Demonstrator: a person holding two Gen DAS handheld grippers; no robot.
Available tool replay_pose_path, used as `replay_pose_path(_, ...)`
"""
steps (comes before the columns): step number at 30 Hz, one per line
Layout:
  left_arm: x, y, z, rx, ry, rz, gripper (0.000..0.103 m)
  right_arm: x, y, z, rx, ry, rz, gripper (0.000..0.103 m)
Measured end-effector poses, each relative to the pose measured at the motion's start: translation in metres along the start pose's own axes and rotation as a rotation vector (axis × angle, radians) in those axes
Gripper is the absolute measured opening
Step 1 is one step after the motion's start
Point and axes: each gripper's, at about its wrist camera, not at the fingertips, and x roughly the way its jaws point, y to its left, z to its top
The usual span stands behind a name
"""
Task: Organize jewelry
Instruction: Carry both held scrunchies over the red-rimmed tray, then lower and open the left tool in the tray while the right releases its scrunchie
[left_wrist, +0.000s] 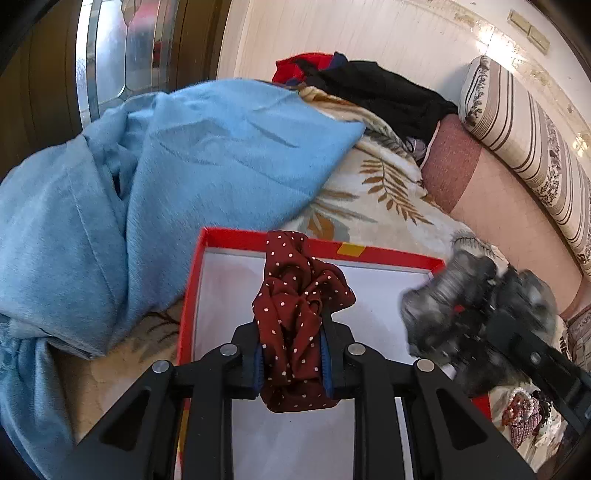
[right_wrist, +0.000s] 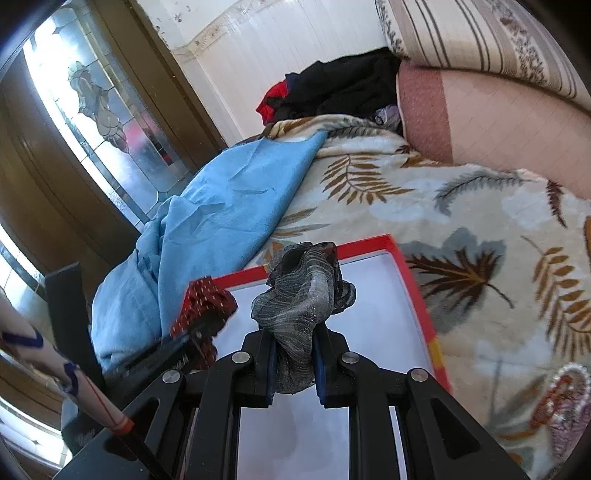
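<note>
My left gripper is clamped on a red dotted scrunchie, my right gripper on a grey one; both hang over the red box. What I can see of its white floor holds nothing, so I judge neither piece is dropped in yet. A heap of beads lies just beside the box, unsorted. All rests on a leaf-print blanket; beyond lie a blue cloth, dark clothes, a striped bolster and a glazed door.

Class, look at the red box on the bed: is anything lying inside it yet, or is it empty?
Empty, as far as shown: the red box shows only bare white floor. Both scrunchies, dotted and grey, are clamped above it.
</note>
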Motion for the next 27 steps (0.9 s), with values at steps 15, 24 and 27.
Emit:
replay_pose_path(15, 0.022, -0.001, -0.001, -0.023, 0.049, 0.024, 0.023, 0.056, -0.020, 0.007, 0.074, 0.067, -0.003, 0.018)
replay_pose_path(24, 0.024, 0.003, -0.001, -0.027, 0.056, 0.053, 0.039, 0.060, -0.028, 0.008, 0.099, 0.074, -0.018, 0.049)
replay_pose_path(27, 0.020, 0.004, -0.001, -0.034, 0.045, 0.054, 0.050, 0.050, -0.030, 0.009, 0.105, 0.065, -0.012, 0.064)
